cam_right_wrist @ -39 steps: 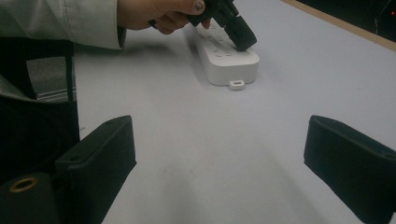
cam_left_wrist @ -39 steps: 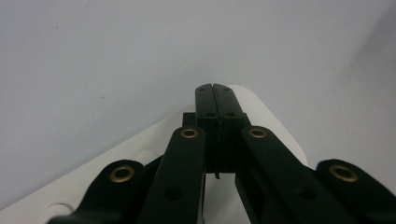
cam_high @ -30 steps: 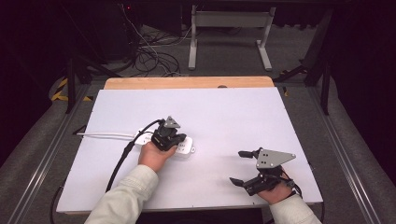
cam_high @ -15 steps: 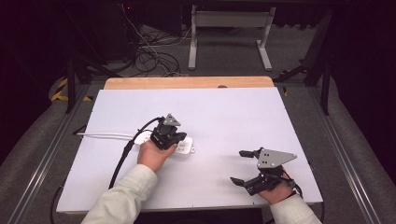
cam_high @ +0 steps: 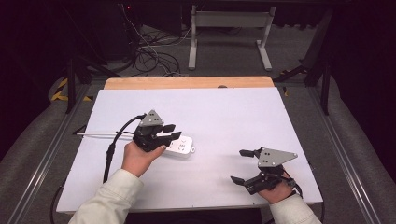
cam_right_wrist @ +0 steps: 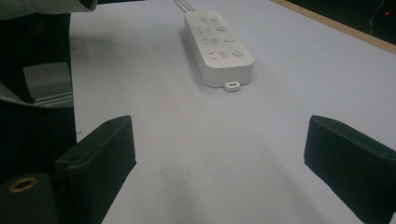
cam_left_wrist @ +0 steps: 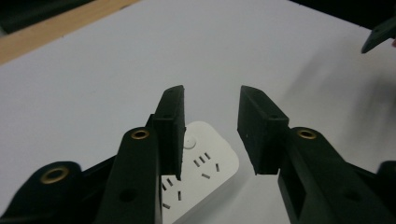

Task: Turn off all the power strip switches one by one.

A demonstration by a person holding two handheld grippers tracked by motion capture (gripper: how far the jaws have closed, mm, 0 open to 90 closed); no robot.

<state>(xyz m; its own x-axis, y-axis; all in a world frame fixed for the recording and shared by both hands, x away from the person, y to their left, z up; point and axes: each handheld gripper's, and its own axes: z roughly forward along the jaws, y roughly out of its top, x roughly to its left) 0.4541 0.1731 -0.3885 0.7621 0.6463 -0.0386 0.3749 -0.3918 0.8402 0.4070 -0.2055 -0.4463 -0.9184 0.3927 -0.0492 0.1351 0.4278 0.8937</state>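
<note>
Your left gripper [cam_high: 172,132] hovers just above the near end of the white plastic power strip [cam_high: 181,145], which lies flat on the white desk [cam_high: 224,112] a little left of centre, at about nine o'clock from the desk's middle. The jaws of that gripper have just been opening and now stand apart with nothing between them; in the left gripper view [cam_left_wrist: 210,133] the power strip [cam_left_wrist: 201,172] shows below and behind the left jaw, its socket slots and round button facing up, untouched by the pads. A thin white cord runs from the strip's far end toward nine o'clock, to the desk's left edge. Your right gripper [cam_high: 240,165] rests low near the desk's front right corner, at about five o'clock, well apart from the strip, with its jaws spread wide and empty. In the right gripper view [cam_right_wrist: 219,149] the power strip [cam_right_wrist: 217,44] lies ahead at twelve o'clock, and your pale sleeve [cam_right_wrist: 46,4] crosses the upper left corner.
</note>
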